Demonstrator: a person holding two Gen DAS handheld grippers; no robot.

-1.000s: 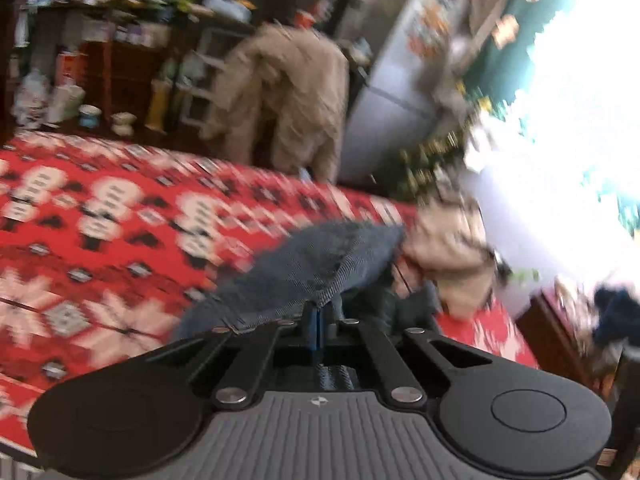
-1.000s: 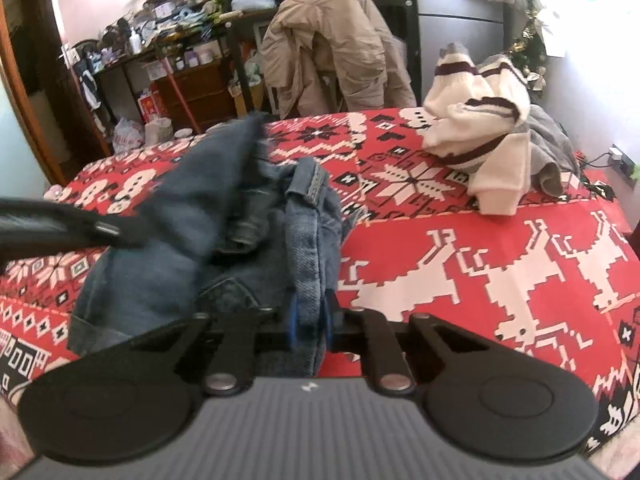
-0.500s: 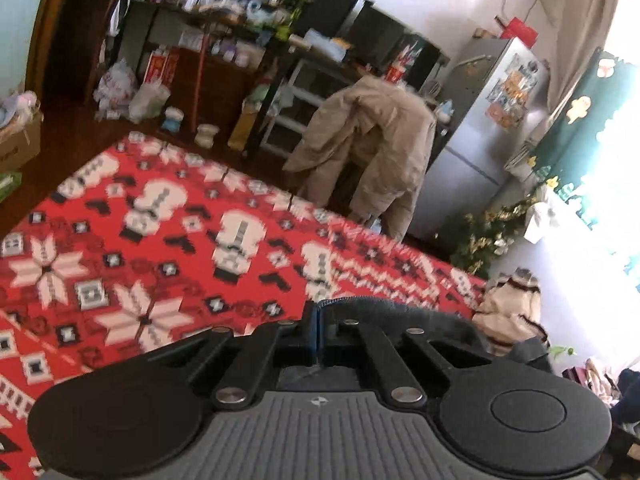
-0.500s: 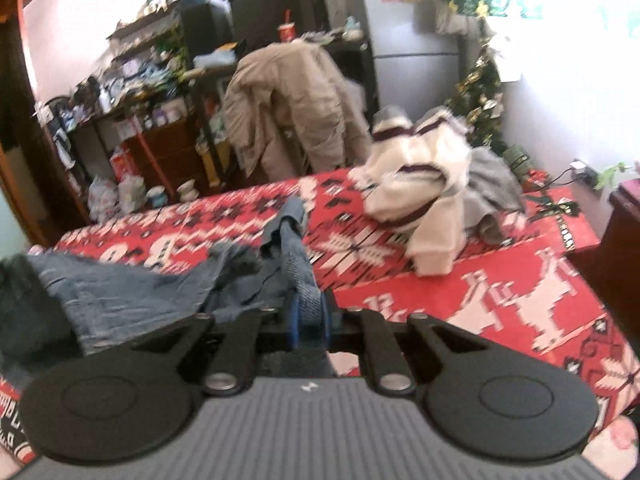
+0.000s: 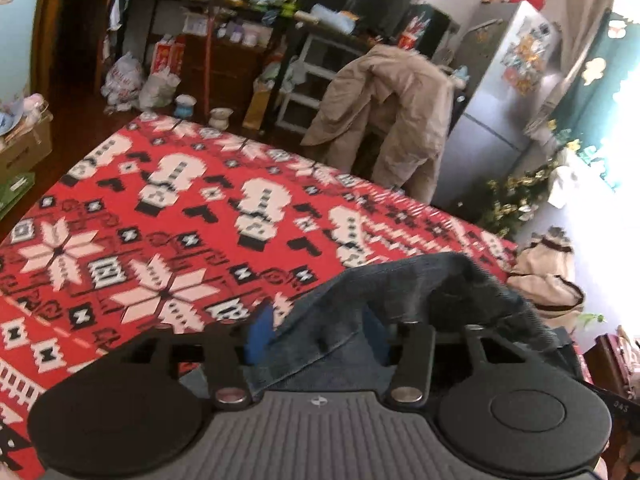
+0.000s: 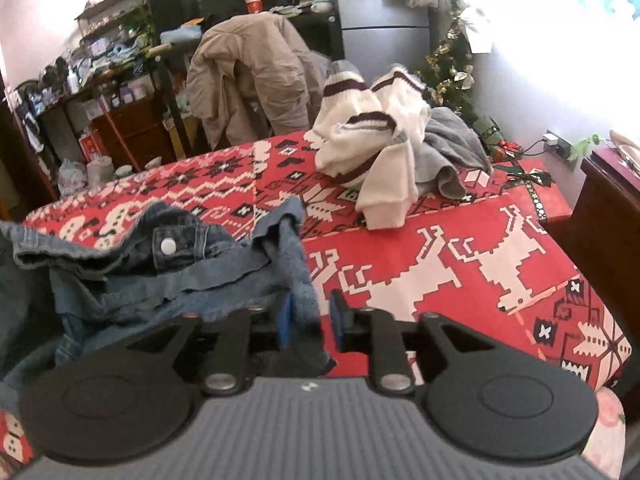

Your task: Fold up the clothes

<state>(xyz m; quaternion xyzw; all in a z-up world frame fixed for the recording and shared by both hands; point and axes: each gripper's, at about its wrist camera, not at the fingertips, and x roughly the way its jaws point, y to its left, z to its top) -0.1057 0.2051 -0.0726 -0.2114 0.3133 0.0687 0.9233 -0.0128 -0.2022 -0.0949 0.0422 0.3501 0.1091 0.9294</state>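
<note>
A pair of blue jeans (image 6: 180,276) lies crumpled on the red patterned blanket (image 6: 460,260), waistband button (image 6: 167,245) facing up. My right gripper (image 6: 311,318) is at the jeans' right edge; its jaws are opening, and a denim fold hangs between them against the left pad, clear of the right pad. In the left wrist view, my left gripper (image 5: 318,334) has its jaws opening too, with a dark band of the jeans (image 5: 400,284) draped loosely across the gap over the blanket (image 5: 160,220). The pads do not press on it.
A white sweater with dark stripes (image 6: 372,140) and a grey garment (image 6: 452,148) are piled at the bed's far right. A beige coat (image 5: 392,108) hangs over a chair beyond the bed. A wooden cabinet (image 6: 608,208) stands at the right edge. Cluttered shelves (image 5: 224,32) line the back wall.
Both grippers were shut on the denim and have now parted their jaws. The jeans have come down onto the blanket, and the right view has moved back over them.
</note>
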